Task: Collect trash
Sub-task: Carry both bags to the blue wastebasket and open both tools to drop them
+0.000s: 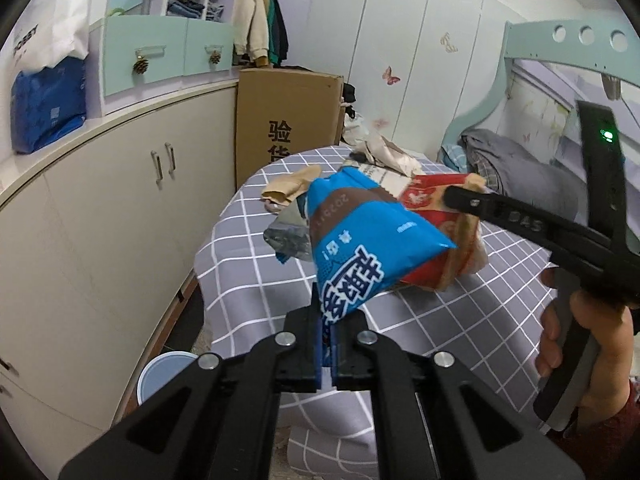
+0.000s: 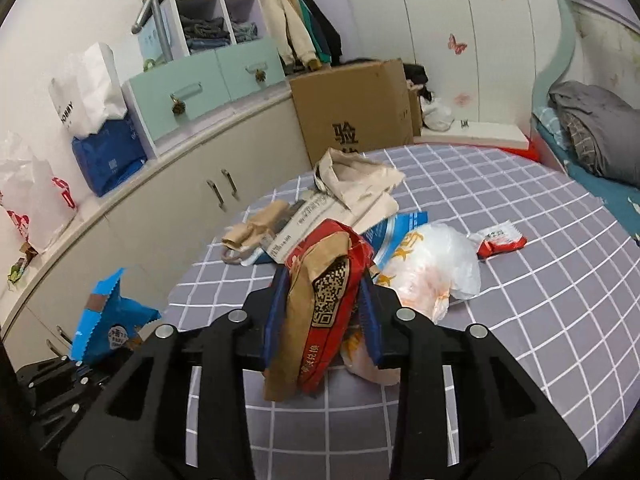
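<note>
While your left tongs (image 1: 328, 344) were clamped on the blue snack wrapper (image 1: 360, 236) at frame centre and your right tongs (image 2: 320, 316) on the red-and-brown packet (image 2: 320, 304), you did best carrying both to the pale bin (image 1: 160, 372), lower left.

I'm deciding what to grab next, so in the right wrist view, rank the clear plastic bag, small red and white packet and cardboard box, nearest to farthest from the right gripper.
1. Clear plastic bag, just right of the right gripper, on the checked cloth.
2. Small red and white packet, farther right.
3. Cardboard box, beyond the table, by the cabinets.
</note>
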Available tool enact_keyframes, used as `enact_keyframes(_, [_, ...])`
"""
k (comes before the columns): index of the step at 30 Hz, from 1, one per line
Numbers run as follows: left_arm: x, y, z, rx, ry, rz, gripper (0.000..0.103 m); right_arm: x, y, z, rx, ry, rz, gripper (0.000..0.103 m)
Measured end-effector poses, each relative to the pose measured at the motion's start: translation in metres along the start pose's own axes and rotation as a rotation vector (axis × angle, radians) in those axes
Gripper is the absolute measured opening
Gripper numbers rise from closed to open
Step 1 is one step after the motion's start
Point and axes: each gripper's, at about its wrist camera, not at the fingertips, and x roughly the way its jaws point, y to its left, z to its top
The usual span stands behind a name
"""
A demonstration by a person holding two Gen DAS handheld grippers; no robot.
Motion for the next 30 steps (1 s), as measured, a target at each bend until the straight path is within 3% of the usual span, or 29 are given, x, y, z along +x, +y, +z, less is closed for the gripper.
enact_keyframes(9, [-0.033, 0.043, -0.014, -0.093, -0.029, 0.002, 0.002, -0.049, 0.046, 0.005, -0.055, -0.085, 0.087, 0.029])
enact_keyframes(14, [-0.048, 0.085, -0.033, -0.154, -0.018, 0.076, 0.002, -0.046, 0.103, -0.012, -0.128, -0.044, 0.194, 0.029])
enact_keyframes(18, [-0.047, 0.138, -0.058, -0.232, 0.039, 0.173, 0.002, -0.018, 0.162, -0.040, -0.206, 0.034, 0.278, 0.029])
enact_keyframes(23, [-0.028, 0.193, -0.091, -0.340, 0.132, 0.233, 0.002, 0.027, 0.226, -0.083, -0.286, 0.140, 0.342, 0.029])
enact_keyframes(30, [0.041, 0.250, -0.121, -0.433, 0.300, 0.252, 0.003, 0.105, 0.270, -0.140, -0.356, 0.278, 0.310, 0.029])
